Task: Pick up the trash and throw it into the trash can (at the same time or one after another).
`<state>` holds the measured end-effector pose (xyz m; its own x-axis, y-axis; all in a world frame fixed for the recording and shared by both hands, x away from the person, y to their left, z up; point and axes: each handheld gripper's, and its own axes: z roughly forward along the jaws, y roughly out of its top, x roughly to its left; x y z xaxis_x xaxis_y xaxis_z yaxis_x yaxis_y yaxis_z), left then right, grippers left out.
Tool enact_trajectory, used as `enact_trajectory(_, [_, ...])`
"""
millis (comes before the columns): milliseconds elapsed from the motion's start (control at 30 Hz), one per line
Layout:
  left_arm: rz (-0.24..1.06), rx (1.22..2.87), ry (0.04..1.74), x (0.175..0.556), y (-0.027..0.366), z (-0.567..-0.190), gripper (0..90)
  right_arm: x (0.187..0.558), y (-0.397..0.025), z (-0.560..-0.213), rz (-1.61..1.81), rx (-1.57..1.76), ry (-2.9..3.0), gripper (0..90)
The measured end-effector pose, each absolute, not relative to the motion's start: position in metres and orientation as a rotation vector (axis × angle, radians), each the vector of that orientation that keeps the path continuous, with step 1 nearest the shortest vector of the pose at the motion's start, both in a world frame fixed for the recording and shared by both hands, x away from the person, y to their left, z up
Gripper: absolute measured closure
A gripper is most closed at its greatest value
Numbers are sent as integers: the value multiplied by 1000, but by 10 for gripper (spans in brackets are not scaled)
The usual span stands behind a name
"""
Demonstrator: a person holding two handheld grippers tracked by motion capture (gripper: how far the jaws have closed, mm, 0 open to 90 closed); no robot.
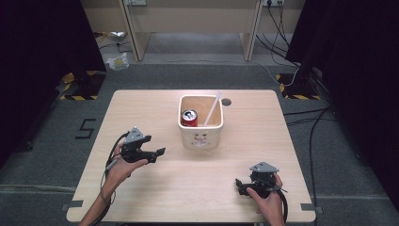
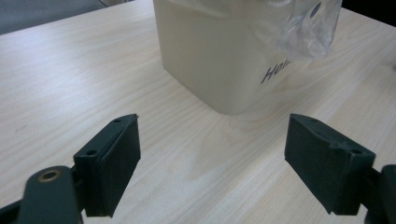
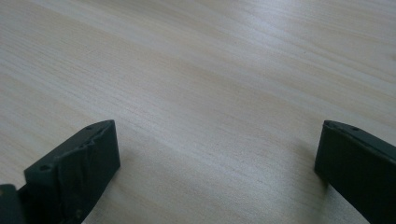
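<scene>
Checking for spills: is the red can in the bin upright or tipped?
Upright: the red drinks can shows its round top inside the cream square bin.

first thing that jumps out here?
The cream square bin in the middle of the wooden table, with a red can standing in it and a white straw-like stick leaning against its far right corner. Next, the two hand-held tongs: the left tongs open and aimed at the bin's side, the right tongs open and low over bare wood near the front right edge.
</scene>
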<state>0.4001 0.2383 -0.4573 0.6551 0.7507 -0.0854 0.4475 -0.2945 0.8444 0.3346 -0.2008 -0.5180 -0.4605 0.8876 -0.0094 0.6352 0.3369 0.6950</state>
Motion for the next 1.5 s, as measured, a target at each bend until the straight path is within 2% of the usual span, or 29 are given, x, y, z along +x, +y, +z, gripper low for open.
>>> enact_trajectory(767, [353,1979,973,385,246,-497,179,335,-201,-518,891,1345,2218,1])
enact_trajectory(1500, [337,2015,998,375,252,-513,181,335,-200,-518,891,1343,2220,2])
